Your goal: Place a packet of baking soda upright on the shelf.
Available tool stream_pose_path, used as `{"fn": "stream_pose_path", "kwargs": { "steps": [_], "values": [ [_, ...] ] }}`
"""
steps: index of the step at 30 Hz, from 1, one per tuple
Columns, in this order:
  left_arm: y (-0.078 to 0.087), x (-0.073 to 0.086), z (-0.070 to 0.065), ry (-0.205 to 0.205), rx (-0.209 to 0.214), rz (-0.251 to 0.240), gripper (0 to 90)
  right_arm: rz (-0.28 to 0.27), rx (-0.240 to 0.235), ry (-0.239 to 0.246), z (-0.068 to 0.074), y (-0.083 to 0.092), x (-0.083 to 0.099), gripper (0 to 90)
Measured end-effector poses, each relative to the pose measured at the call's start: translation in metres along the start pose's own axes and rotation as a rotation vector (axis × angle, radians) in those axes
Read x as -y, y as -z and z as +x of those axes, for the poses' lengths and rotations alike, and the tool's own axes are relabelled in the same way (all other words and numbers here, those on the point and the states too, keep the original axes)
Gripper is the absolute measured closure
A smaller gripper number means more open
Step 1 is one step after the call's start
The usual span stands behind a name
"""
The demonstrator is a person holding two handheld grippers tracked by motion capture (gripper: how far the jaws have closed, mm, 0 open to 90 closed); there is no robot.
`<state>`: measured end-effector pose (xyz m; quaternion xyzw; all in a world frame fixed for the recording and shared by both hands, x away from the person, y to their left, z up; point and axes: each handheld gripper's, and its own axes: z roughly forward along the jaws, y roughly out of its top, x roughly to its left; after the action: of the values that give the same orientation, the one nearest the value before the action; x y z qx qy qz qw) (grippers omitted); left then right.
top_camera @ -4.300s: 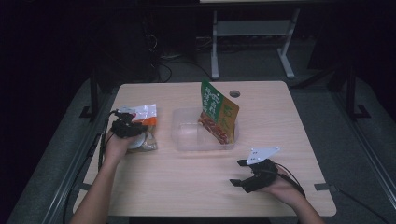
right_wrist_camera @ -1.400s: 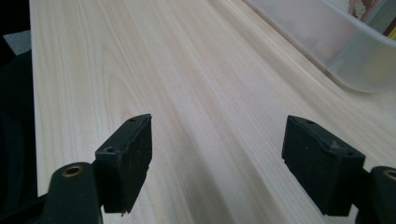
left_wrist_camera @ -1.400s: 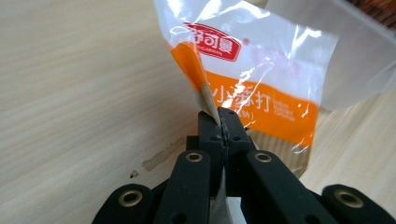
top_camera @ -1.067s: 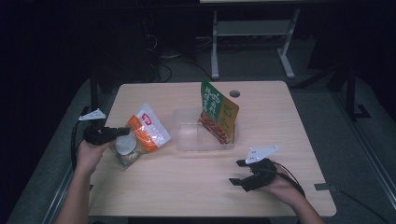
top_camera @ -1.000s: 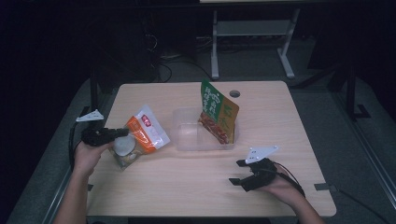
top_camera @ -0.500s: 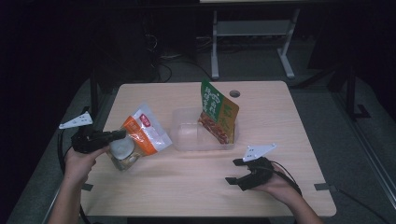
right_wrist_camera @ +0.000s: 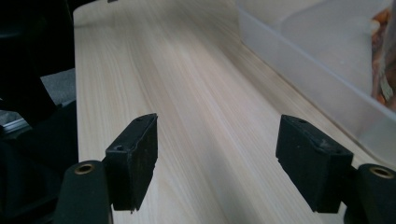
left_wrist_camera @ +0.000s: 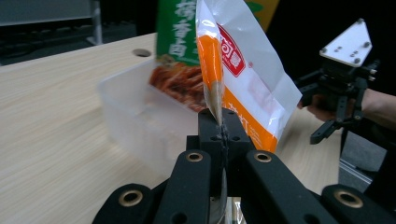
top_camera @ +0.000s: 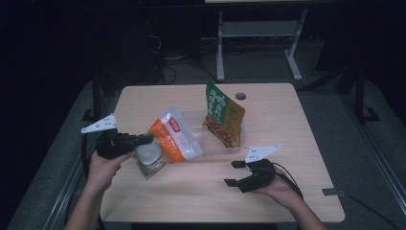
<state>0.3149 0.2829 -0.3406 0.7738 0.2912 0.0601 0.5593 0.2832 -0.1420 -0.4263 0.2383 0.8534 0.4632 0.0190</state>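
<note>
My left gripper (top_camera: 147, 139) is shut on the edge of an orange and white snack bag (top_camera: 173, 138), which hangs tilted above the table's left side. In the left gripper view the bag (left_wrist_camera: 250, 81) rises from the shut jaws (left_wrist_camera: 223, 136). A clear plastic bin (top_camera: 216, 149) sits mid-table with a green and orange bag (top_camera: 223, 117) standing in it. My right gripper (top_camera: 233, 173) rests on the table in front of the bin. It is open and has just closed slightly, with nothing between its jaws (right_wrist_camera: 219, 161).
The wooden table (top_camera: 268, 196) has a round cable hole (top_camera: 240, 96) at the back. The bin wall (right_wrist_camera: 322, 65) runs along the right of the right gripper view. Dark floor, cables and a metal stand (top_camera: 258, 33) lie beyond the table.
The orange bag, earlier lying at the table's left, now hangs lifted in my left gripper. In the last half second the gripper and bag swung right toward the bin. The right hand hardly moved.
</note>
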Motion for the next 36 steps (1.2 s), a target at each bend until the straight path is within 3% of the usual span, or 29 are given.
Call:
{"fn": "stream_pose_path", "kwargs": {
  "steps": [4, 14, 21, 32, 36],
  "values": [
    [-0.015, -0.001, -0.01, -0.009, 0.019, -0.011, 89.7, -0.031, -0.02, 0.004, 0.003, -0.002, -0.009, 28.8],
    [-0.044, 0.005, -0.023, 0.02, 0.059, -0.019, 89.7, -0.143, -0.079, 0.002, 0.008, -0.006, -0.035, 33.5],
    [-0.052, 0.009, -0.025, 0.041, 0.093, -0.022, 89.7, -0.186, -0.11, 0.02, 0.009, -0.017, -0.052, 49.0],
    [-0.053, 0.014, -0.021, 0.062, 0.1, -0.034, 89.6, -0.188, -0.176, -0.015, 0.003, -0.026, -0.059, 86.7],
    [-0.055, 0.015, -0.02, 0.055, 0.102, -0.026, 89.5, -0.186, -0.208, 0.003, 0.006, -0.024, -0.06, 89.5]
  ]
}}
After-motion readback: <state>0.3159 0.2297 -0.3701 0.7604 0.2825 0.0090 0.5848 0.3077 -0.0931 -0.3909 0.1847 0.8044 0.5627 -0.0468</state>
